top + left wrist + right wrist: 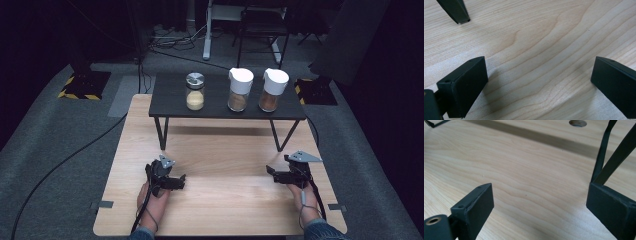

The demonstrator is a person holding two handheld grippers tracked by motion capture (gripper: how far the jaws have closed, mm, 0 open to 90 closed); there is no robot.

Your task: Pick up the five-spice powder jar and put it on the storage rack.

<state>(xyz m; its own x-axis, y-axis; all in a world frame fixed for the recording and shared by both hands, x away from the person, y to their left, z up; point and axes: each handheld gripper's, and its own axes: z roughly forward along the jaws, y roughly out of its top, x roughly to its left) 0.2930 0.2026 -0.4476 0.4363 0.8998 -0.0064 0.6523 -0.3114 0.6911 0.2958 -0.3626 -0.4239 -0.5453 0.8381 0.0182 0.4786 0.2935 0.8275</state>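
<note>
**Both tools at rest, three jars waiting on the riser**

Everything here is placed relative to the small black riser point(227, 102), a low dark shelf on thin legs that stands at the far half of the wooden tabletop point(225, 210).

Going left to right: the left tool point(176, 181) lies on the tabletop in front of the riser's left leg, well short of it. The left gripper view shows its jaws spread wide, with bare wood grain between them and the foot of a riser leg point(455, 11) beyond. It holds nothing.

On top of the riser, three jars stand upright in a row. Toward its left sits the metal-lidded jar point(195, 91) with pale yellow contents. Right of centre is the first white-capped jar point(239, 90), and beside it, near the riser's right end, the second white-capped jar point(272, 90), both holding brownish powder. None touches another.

The right tool point(272, 173) rests in front of the riser's right leg, also well short of it. Its jaws are likewise wide, with empty wood between them.

By the look of it, the work has not begun: no jar is touched or lifted, and every reach, grasp and placement remains to be done.
</note>
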